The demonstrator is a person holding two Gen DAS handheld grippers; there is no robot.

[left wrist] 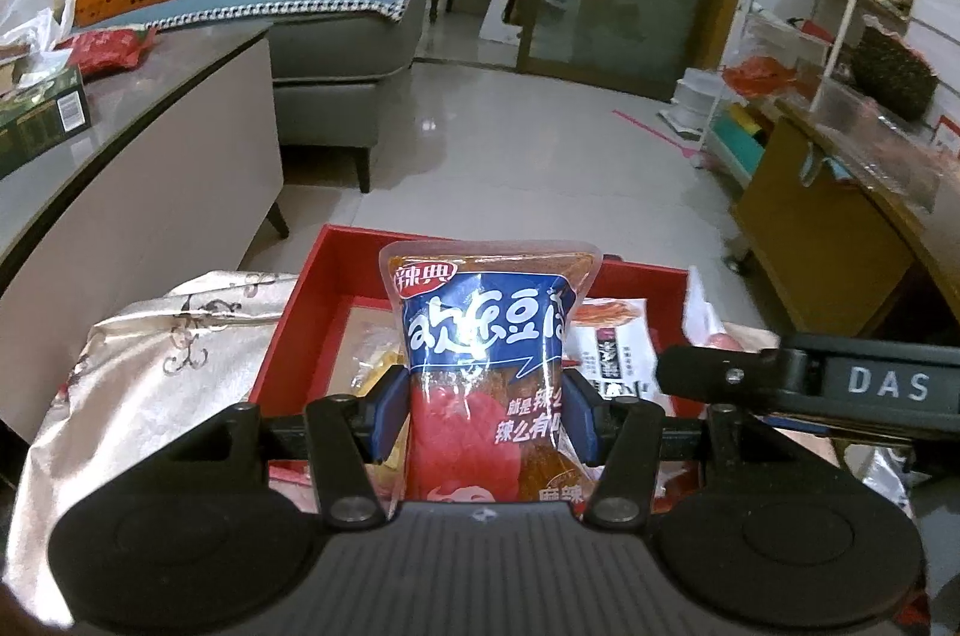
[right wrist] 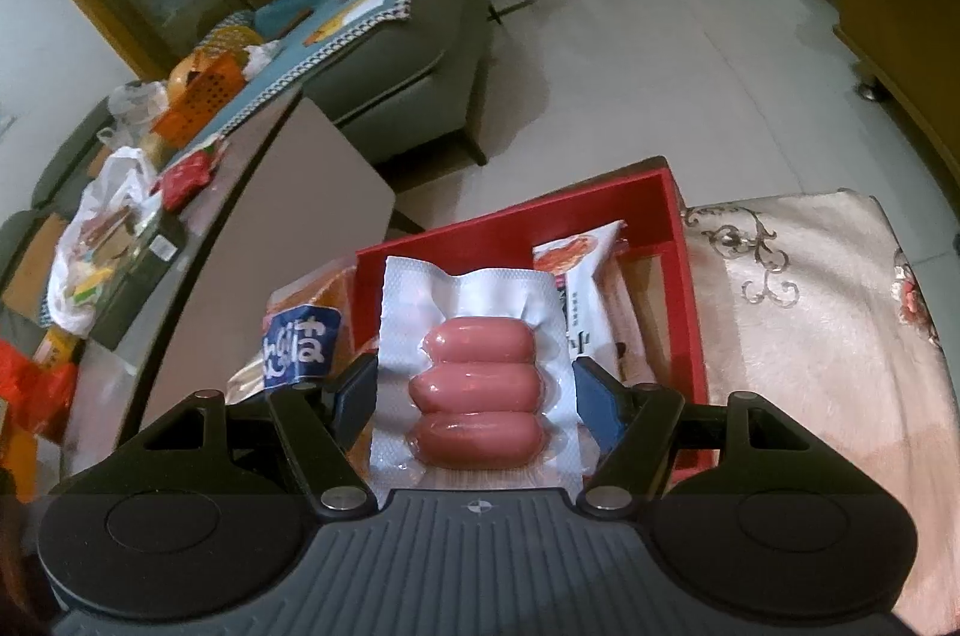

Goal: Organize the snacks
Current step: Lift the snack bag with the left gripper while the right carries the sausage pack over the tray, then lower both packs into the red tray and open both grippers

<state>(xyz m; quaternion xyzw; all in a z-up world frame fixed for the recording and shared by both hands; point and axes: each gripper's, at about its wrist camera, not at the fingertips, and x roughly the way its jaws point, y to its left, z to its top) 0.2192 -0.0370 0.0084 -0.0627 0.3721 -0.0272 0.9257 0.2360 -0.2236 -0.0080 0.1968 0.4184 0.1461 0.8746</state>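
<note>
The bottom of the shiny snack bag (left wrist: 480,372) is hidden behind the left hand-held gripper (left wrist: 486,405), which squeezes it on both sides and holds it up over the red tray (left wrist: 288,330). The right hand-held gripper (right wrist: 474,390) grips a clear, smooth sausage pack (right wrist: 474,384) with three round pink sausages, over the same tray. A white packet (right wrist: 576,288) in the tray is half covered. The cloth (right wrist: 828,312) with curly patterns looks soft.
</note>
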